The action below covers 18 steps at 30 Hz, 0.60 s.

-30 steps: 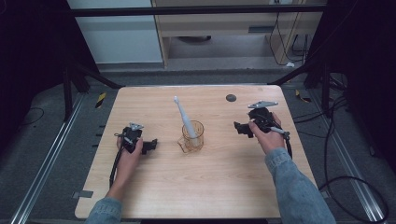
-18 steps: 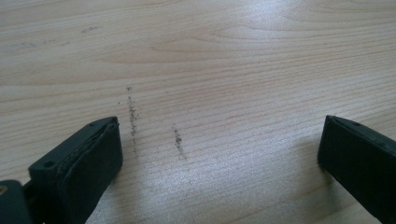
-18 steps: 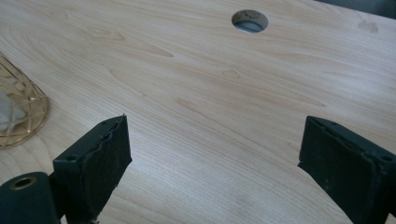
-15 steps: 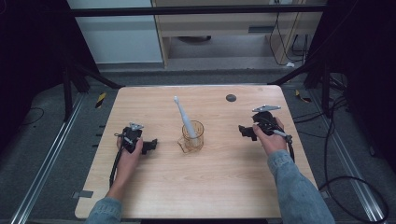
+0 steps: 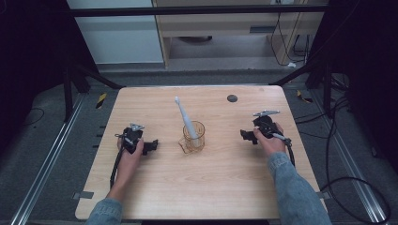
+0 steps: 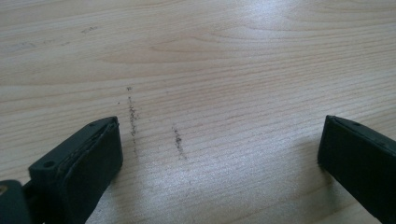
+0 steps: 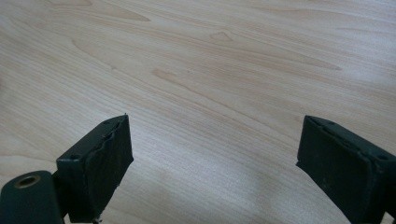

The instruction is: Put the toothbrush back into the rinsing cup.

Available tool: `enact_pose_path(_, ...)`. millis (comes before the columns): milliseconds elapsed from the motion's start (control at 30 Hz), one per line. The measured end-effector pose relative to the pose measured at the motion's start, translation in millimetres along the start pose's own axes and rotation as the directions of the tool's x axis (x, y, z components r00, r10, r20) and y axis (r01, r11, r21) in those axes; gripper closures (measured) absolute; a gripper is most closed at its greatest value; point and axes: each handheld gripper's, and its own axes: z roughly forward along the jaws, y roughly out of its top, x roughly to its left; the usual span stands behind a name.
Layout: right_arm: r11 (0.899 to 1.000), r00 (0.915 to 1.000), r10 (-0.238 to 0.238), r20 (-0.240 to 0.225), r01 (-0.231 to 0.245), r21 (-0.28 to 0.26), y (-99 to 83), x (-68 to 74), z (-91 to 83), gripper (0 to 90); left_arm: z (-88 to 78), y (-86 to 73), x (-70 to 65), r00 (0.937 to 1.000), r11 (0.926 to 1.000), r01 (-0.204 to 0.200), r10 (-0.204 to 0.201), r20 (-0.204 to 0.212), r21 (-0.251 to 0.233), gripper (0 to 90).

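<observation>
A clear amber glass cup [image 5: 194, 137] stands upright near the middle of the pale wooden bench [image 5: 202, 187], with a white toothbrush [image 5: 184, 115] leaning inside it, head up and tilted toward the far left.

The right tongs [image 5: 247, 136] have drifted outward and a little toward the person over the last second — earlier they sat closer to the cup, and now they are well apart from it. Their jaws stand wide open with nothing between them, and the right gripper view looks down on bare wood grain. The left tongs [image 5: 152, 145] have not moved; they rest low over the bench to the left of the cup, jaws spread just as wide and empty, with a few dark scuff marks [image 6: 132, 116] on the wood ahead.

Both hands backing off with the toothbrush standing in the cup suggests the placing is done — or, equally, that a fresh reach is about to start.
</observation>
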Motion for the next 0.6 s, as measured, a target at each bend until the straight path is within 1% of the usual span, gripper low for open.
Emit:
enact_pose_path(133, 1.0, 0.9997, 0.023, 0.004, -0.023, -0.009, -1.0, -4.7, 5.4, 10.5, 0.0, 0.0, 0.0, 1.0, 1.0, 0.0, 0.0, 0.0, 0.0, 0.0)
enact_pose_path(367, 0.997, 0.9974, 0.068, 0.025, -0.067, -0.03, -5.0, -16.0, 14.0, 10.5, 0.0, 0.0, 0.0, 1.0, 1.0, 0.0, 0.0, 0.0, 0.0, 0.0)
enact_pose_path(500, 0.993, 0.9934, 0.104, 0.048, -0.102, -0.052, -6.2, -23.8, 17.0, 10.6, 0.0, 0.0, 0.0, 1.0, 1.0, 0.0, 0.0, 0.0, 0.0, 0.0)
enact_pose_path(600, 0.991, 0.9902, 0.122, 0.068, -0.118, -0.064, -7.8, -29.8, 19.2, 10.7, -0.1, 0.0, 0.0, 1.0, 1.0, -0.001, 0.001, 0.0, 0.001, 0.0)
